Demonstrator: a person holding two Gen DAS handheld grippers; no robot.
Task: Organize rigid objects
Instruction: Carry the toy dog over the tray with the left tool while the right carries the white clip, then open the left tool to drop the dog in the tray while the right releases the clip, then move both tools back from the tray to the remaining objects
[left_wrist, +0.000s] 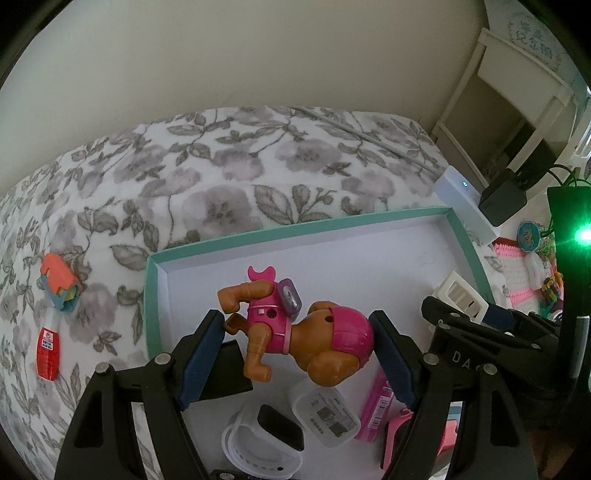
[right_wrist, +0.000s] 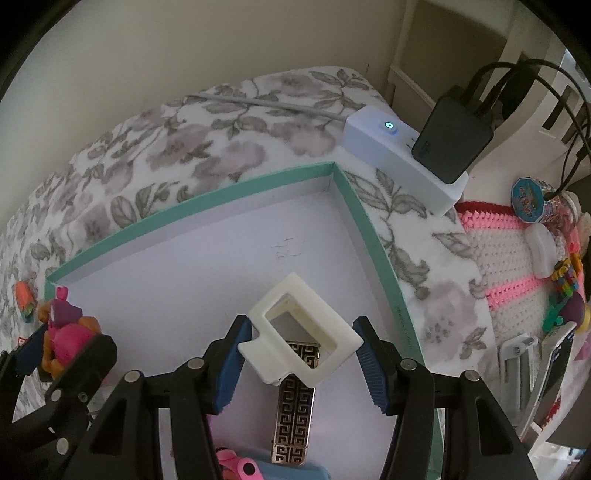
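Raised letters "D A" on black body of right gripper (left_wrist: 456, 314), rest of word cut off; large Chinese characters on pale board (left_wrist: 535, 40) at far top right, too blurred to read surely; barcode and small print on pink box (left_wrist: 376, 410), unreadable; labels with dark code blocks on white lidded case (left_wrist: 327, 415), unreadable; blue-and-white label on red tube (left_wrist: 47, 350), print too small; colourful lettering on blue octagonal lid (right_wrist: 526, 201), illegible.

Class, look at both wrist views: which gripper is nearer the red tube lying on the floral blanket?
Left. The left gripper holds the toy dog nearest the red tube; the right gripper is farther across the tray.
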